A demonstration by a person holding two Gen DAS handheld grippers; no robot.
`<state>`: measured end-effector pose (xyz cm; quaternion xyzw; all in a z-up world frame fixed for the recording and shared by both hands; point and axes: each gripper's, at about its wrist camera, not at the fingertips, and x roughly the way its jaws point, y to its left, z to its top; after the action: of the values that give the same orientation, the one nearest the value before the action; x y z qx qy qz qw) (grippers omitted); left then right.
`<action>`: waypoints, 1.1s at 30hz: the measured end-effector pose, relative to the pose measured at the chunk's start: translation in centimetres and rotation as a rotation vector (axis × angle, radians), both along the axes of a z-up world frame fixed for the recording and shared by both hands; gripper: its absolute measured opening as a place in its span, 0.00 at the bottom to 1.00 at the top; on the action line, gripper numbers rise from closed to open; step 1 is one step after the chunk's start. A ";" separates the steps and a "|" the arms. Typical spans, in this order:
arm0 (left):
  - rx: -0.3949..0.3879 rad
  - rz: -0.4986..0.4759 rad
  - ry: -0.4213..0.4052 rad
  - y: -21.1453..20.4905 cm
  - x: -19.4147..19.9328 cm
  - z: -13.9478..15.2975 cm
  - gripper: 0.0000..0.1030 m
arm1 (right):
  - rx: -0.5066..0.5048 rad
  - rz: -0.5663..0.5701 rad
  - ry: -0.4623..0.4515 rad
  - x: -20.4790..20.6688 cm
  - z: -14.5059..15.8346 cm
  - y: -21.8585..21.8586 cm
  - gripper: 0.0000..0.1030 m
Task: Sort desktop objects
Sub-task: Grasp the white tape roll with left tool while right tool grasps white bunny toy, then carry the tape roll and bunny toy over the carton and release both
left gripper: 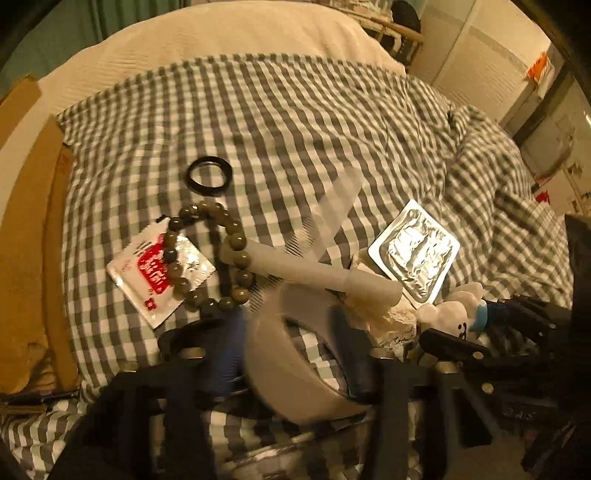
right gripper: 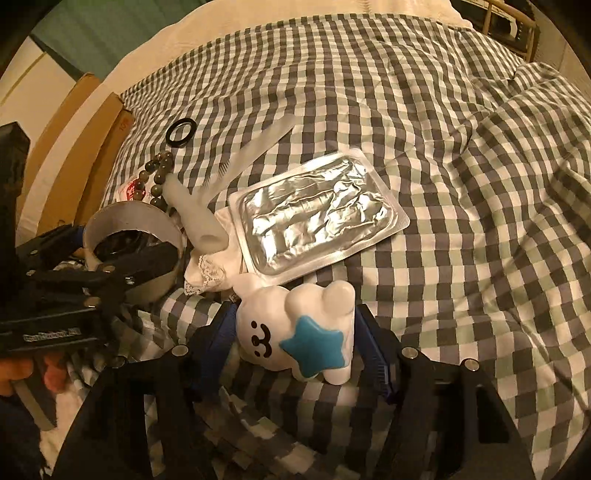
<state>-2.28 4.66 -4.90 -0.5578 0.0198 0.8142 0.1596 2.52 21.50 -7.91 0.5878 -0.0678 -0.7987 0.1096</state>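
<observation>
My left gripper [left gripper: 291, 350] is shut on a roll of tape [left gripper: 295, 373], its fingers on the roll's wall; it also shows in the right wrist view [right gripper: 129, 236]. My right gripper [right gripper: 295, 347] is shut on a white plush toy with a blue star [right gripper: 299, 339]; the toy also shows in the left wrist view [left gripper: 454, 314]. On the checked bedcover lie a black ring [left gripper: 209, 174], a bead bracelet [left gripper: 221, 254], a red-and-white sachet [left gripper: 155, 269], a white tube [left gripper: 321, 273], a clear comb [left gripper: 328, 210] and a foil blister pack [left gripper: 417, 254].
Cardboard boxes [left gripper: 33, 236] stand along the left edge of the bed. A piece of white lace cloth [right gripper: 210, 273] lies by the tube. A cream blanket [left gripper: 221, 33] covers the far end. A cabinet [left gripper: 480, 62] is at the right.
</observation>
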 end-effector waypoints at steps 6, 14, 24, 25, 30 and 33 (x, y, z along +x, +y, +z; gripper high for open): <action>0.092 0.021 0.009 -1.5 0.4 1.1 0.18 | -0.004 -0.030 0.075 0.7 1.6 0.5 0.61; 0.114 -0.010 0.156 -0.8 1.9 3.7 0.06 | -0.020 -0.059 0.137 1.2 3.2 0.9 0.61; 0.152 0.042 0.278 -2.8 2.1 8.0 0.06 | -0.067 -0.097 0.241 3.0 7.1 1.8 0.61; 0.148 0.039 0.302 -3.0 2.3 9.0 0.06 | -0.065 -0.098 0.257 3.2 7.9 1.6 0.61; 0.157 0.050 0.377 -5.4 2.3 12.7 0.06 | -0.059 -0.083 0.317 4.1 11.7 0.2 0.61; 0.158 0.070 0.405 -7.6 2.0 14.7 0.06 | -0.050 -0.049 0.354 4.3 14.2 -1.5 0.61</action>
<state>-0.29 -2.97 9.82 -0.3690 -0.0318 0.9137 0.1673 6.78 19.99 6.32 0.4332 -0.0818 -0.8902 0.1149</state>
